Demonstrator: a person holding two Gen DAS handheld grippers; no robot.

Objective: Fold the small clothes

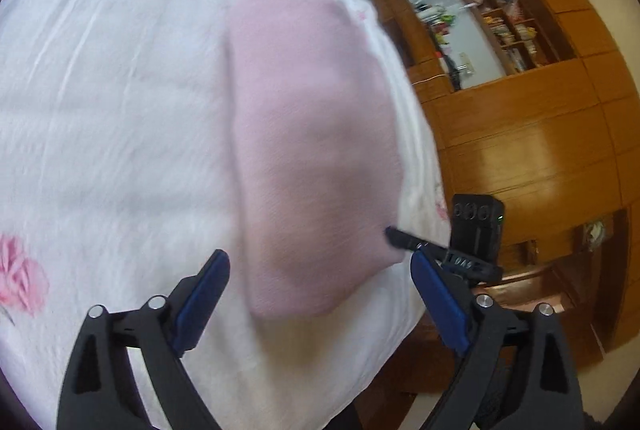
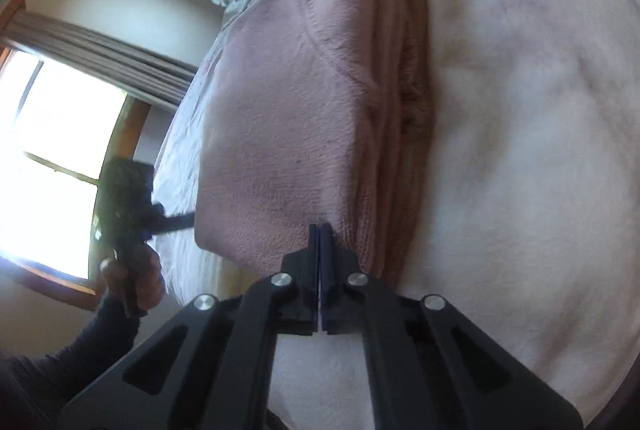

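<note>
One folded pink garment (image 2: pixel 296 134) on one white bedsheet (image 1: pixel 112 110); two grippers, left (image 1: pixel 320 294) and right (image 2: pixel 320 230); one window (image 2: pixel 56 158), far left.

Both wrist cameras are looking closely along their fingers across the bed (image 1: pixel 100 110), sharing the pink garment (image 1: pixel 312 150).

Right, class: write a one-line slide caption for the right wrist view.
Shut right gripper at the edge of a folded pink garment on a white bed.
</note>
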